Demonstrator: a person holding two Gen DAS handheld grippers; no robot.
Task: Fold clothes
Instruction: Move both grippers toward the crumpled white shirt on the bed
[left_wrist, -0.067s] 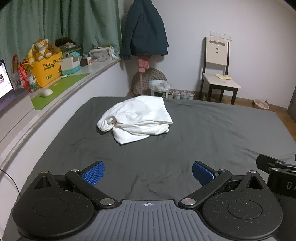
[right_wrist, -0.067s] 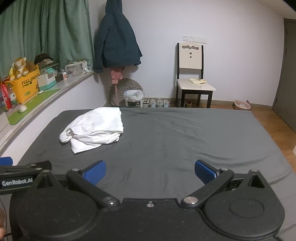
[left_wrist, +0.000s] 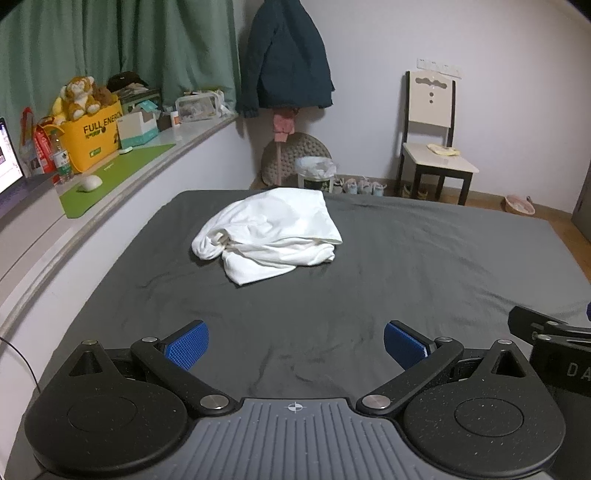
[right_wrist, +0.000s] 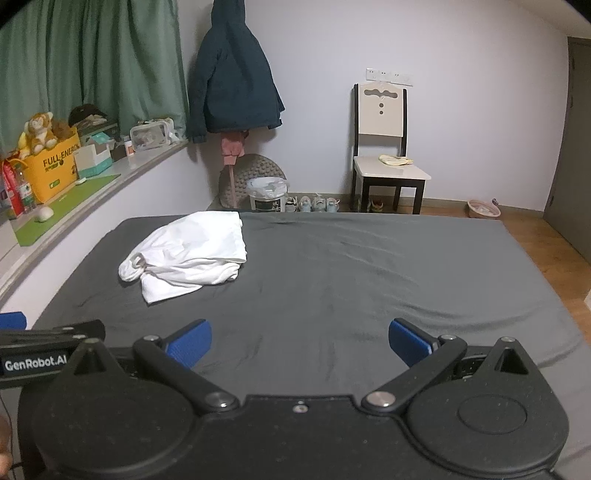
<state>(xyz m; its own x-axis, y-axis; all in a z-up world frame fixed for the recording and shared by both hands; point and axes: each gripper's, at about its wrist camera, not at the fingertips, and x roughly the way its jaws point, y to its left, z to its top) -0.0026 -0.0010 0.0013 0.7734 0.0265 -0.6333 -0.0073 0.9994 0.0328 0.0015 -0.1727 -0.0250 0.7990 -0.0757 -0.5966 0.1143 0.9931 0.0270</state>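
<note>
A crumpled white garment (left_wrist: 269, 232) lies on the dark grey bed (left_wrist: 406, 266), toward its far left side; it also shows in the right wrist view (right_wrist: 188, 251). My left gripper (left_wrist: 295, 345) is open and empty, low over the near part of the bed, well short of the garment. My right gripper (right_wrist: 300, 343) is open and empty too, beside the left one and to its right. Part of the right gripper shows at the left wrist view's right edge (left_wrist: 546, 332).
A curved sill (left_wrist: 122, 173) runs along the bed's left side with a yellow box (left_wrist: 94, 138), a mouse and bottles. A chair (right_wrist: 384, 155), a bin (right_wrist: 267, 194) and shoes stand past the bed's far end. A dark coat (right_wrist: 231, 77) hangs in the corner.
</note>
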